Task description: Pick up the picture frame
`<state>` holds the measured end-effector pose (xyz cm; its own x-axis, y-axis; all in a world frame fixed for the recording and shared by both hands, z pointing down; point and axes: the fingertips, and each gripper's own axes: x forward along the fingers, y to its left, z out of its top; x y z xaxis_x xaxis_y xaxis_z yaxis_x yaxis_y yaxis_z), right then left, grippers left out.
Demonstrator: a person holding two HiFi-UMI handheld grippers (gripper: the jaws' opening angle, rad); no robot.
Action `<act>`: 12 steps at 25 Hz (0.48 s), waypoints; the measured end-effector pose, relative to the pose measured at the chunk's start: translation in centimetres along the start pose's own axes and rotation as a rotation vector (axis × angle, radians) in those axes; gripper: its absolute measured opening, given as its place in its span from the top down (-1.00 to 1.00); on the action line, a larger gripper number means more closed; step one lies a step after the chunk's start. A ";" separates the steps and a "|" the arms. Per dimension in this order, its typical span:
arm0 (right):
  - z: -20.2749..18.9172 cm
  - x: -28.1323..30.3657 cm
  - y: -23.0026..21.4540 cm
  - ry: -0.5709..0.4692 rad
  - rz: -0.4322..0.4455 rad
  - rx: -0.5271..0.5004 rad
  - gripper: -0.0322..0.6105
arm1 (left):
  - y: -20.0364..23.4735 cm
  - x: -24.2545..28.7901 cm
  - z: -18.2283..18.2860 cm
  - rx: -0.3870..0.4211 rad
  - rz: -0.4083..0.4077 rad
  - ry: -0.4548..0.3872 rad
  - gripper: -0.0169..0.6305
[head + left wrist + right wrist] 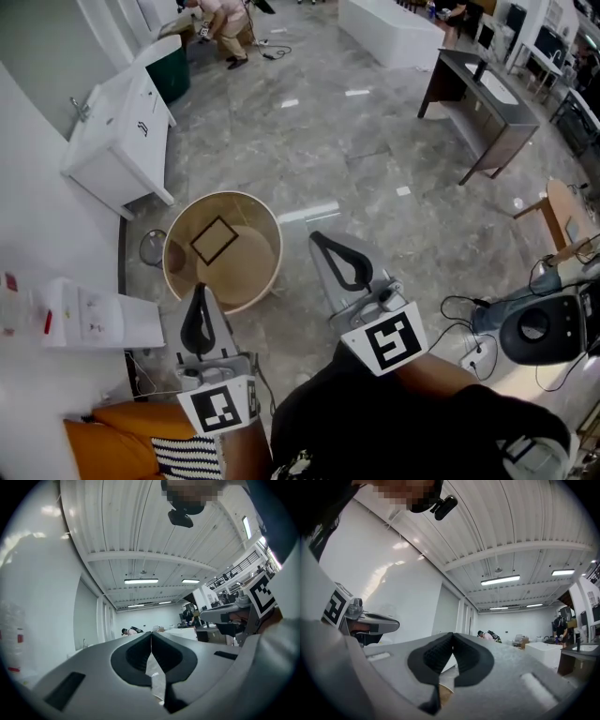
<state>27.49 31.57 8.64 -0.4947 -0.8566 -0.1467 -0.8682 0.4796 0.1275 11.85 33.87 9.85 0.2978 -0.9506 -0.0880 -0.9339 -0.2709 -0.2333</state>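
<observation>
A small black-edged picture frame (215, 240) lies inside a round tan basket (266, 223) on the grey floor, in the head view. My left gripper (197, 292) hovers just in front of the basket's near rim, shut and empty. Held higher, my right gripper (318, 238) is to the right of the basket, also shut with nothing in it. Both point roughly level into the room. In the left gripper view the jaws (151, 634) meet tip to tip. In the right gripper view the jaws (452, 635) meet too, and the left gripper (370, 620) shows at the left.
A white cabinet (117, 131) stands left of the basket. Along the left edge is a white surface with a box and bottle (89, 314). An orange cushion (108, 445) is at bottom left. A dark desk (487, 108), a wooden chair (561, 211) and a machine with cables (534, 323) are to the right. A person (225, 23) bends far back.
</observation>
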 end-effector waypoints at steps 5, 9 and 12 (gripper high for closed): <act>-0.8 1.2 -5.0 0.006 0.023 0.004 0.91 | -2.4 4.0 0.3 -0.005 0.032 0.007 0.90; -1.7 2.1 -8.2 -0.003 0.048 -0.001 0.91 | -4.0 6.5 -0.2 -0.010 0.064 0.013 0.90; -2.6 2.5 -10.4 -0.009 0.061 -0.013 0.91 | -5.9 8.1 -0.6 0.002 0.069 0.016 0.90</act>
<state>35.31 23.94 9.44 -0.5474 -0.8239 -0.1470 -0.8357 0.5286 0.1492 19.66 27.69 11.12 0.2292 -0.9694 -0.0883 -0.9517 -0.2041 -0.2291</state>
